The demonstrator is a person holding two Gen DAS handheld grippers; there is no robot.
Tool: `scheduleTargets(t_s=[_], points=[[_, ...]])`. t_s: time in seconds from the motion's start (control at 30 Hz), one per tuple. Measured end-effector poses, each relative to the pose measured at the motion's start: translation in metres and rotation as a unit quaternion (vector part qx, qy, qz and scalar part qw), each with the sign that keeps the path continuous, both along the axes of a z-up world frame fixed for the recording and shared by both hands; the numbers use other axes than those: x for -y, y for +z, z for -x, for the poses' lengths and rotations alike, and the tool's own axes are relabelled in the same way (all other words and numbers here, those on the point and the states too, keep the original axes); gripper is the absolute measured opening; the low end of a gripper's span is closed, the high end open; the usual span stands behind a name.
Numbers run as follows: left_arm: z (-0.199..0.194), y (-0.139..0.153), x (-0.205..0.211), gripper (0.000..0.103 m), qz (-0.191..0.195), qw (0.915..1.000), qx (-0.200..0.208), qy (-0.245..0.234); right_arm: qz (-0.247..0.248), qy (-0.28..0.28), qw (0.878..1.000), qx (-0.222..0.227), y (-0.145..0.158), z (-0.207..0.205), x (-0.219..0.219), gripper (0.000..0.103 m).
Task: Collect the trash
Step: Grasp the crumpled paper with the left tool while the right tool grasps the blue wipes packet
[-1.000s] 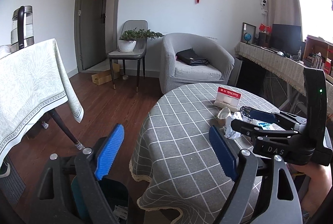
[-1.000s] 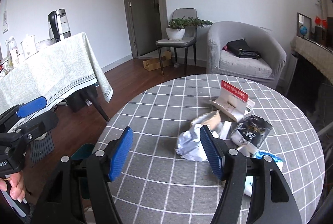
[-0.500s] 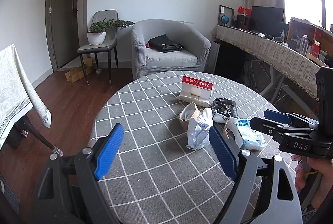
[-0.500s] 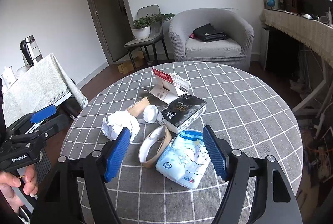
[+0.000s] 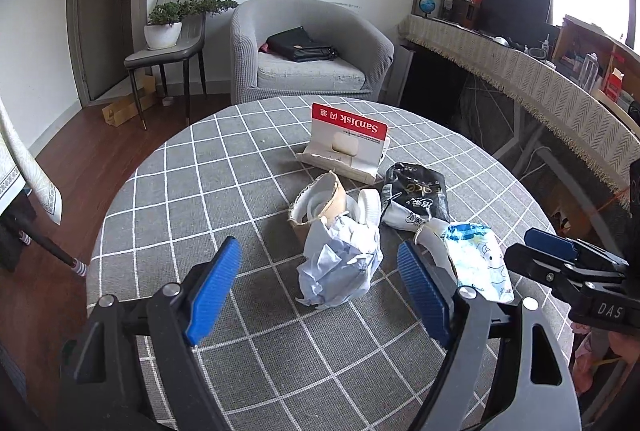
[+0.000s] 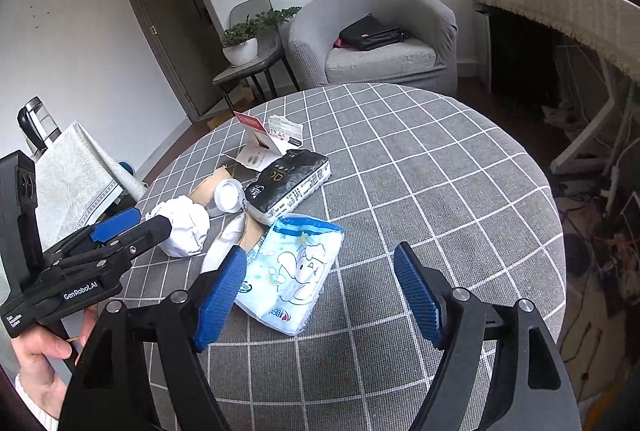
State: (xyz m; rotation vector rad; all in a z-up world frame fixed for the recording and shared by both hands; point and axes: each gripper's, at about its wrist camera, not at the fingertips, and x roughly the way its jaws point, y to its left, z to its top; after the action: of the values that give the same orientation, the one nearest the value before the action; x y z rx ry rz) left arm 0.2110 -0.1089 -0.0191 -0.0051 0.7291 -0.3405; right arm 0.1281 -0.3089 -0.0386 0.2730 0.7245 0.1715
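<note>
On grey checked tablecloth point(image 5: 168, 191): left gripper point(image 5: 320, 287) spread, just closing some, crumpled white paper point(image 5: 340, 267) ahead, nothing pinched; red "SanDisk" card point(image 5: 349, 125); black snack bag point(image 5: 416, 195), print unreadable; right gripper point(image 6: 320, 291) spread, opening, above blue cartoon packet point(image 6: 296, 271).

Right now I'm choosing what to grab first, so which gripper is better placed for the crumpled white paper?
Left. The left gripper is open with the crumpled paper framed between its fingers, while the right gripper faces the blue tissue pack.

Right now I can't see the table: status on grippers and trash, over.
Left gripper open, closing on crumpled paper. Right gripper open, opening, over blue packet. Nothing held. No obstruction.
</note>
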Motion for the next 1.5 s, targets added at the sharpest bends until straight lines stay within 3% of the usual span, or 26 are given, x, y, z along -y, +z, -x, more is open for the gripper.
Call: scheduleTargets(t_s=[0.23, 0.4, 0.63, 0.8, 1.1, 1.33, 1.5], points=[[-0.012, -0.007, 0.006, 0.061, 0.007, 0.9995, -0.029, -0.003, 0.011, 0.012, 1.0, -0.007, -0.001, -0.003, -0.01, 0.082], [-0.011, -0.006, 0.006, 0.039, 0.016, 0.9993, -0.031, -0.014, 0.015, 0.009, 1.0, -0.021, -0.005, -0.01, -0.02, 0.082], [0.003, 0.011, -0.015, 0.039, 0.021, 0.9998, 0.004, 0.006, 0.022, 0.011, 0.999, -0.04, -0.012, -0.021, -0.035, 0.082], [0.008, 0.012, -0.026, 0.039, 0.031, 0.9994, -0.001, 0.011, 0.038, -0.009, 0.999, -0.029, -0.006, -0.021, -0.031, 0.074], [0.016, 0.012, -0.038, 0.039, 0.02, 0.9998, 0.002, 0.007, 0.043, -0.011, 0.998, -0.046, -0.012, -0.032, -0.037, 0.072], [0.024, 0.016, -0.058, 0.039, 0.01, 0.9998, 0.011, 0.014, 0.146, -0.002, 0.987, -0.064, -0.014, -0.037, -0.067, 0.07], [0.027, 0.018, -0.076, 0.039, 0.011, 0.9995, 0.014, 0.026, 0.136, -0.005, 0.989, -0.062, -0.012, -0.038, -0.065, 0.054]])
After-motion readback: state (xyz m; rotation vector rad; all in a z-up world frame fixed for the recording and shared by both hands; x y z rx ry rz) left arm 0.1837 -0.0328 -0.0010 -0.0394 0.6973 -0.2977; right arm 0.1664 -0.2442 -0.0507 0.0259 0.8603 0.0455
